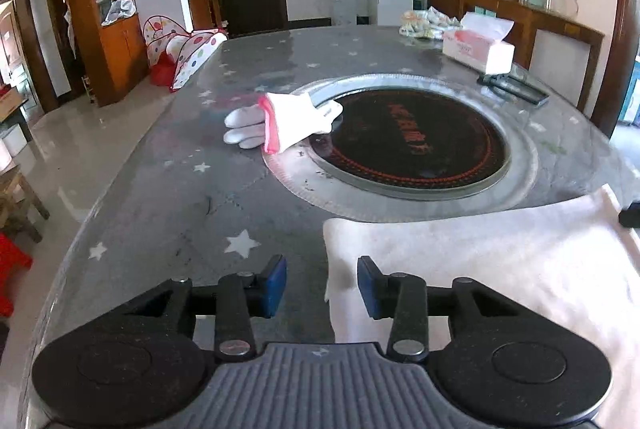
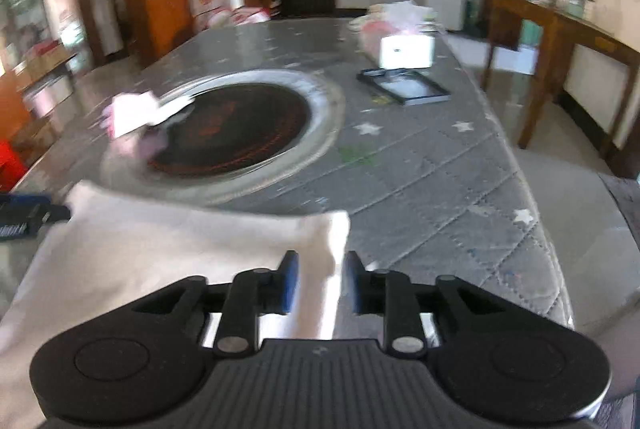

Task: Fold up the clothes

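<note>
Blue-padded fingers of the left tool stand spread apart, straddling the left edge of a white cloth that lies flat on the grey star-patterned counter. Further left and beyond, a white glove with a pink cuff rests partly over the rim of the round black hotplate set into the counter. A tissue box sits near the far right edge. Seen from the right wrist, the right tool is likewise spread, its fingers on either side of the cloth's right corner, gripping nothing.
</note>
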{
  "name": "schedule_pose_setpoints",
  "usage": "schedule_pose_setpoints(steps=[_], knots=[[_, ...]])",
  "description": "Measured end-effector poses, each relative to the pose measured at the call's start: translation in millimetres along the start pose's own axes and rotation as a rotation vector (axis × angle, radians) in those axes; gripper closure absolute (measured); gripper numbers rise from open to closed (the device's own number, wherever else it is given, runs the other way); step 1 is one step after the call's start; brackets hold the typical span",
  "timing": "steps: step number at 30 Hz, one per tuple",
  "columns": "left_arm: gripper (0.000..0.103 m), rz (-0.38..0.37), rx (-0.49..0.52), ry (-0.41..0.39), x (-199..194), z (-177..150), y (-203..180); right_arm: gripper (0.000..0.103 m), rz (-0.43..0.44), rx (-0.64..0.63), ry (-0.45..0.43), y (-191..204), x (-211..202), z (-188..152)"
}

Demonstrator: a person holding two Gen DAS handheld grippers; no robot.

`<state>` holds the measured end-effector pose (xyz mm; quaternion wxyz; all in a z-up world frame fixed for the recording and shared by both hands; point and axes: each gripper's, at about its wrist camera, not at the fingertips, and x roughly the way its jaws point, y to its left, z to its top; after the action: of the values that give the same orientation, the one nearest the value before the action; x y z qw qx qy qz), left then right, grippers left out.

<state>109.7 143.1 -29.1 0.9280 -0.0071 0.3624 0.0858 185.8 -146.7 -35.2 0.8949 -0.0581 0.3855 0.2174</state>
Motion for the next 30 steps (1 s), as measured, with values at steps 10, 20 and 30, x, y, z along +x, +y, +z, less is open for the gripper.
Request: schedule_pose_setpoints(steps=[10,20,30], knots=[[0.074,-0.15,0.077,-0.003,-69.5,-60.4,-19.6,0.055,0.132,-0.175,0.025,59.2,-55.0,-49.9],[0.072,-0.092,0.055,0.007,-77.2,-87.2,1.6,0.046,0.086,-0.269,0.056,73.8,-81.6,-97.6],[0.07,-0.117,0.088,-0.023,-92.8,-82.5,-19.2,0.043,0.074,-0.251,0.034,61.2,-108.6,-120.8]])
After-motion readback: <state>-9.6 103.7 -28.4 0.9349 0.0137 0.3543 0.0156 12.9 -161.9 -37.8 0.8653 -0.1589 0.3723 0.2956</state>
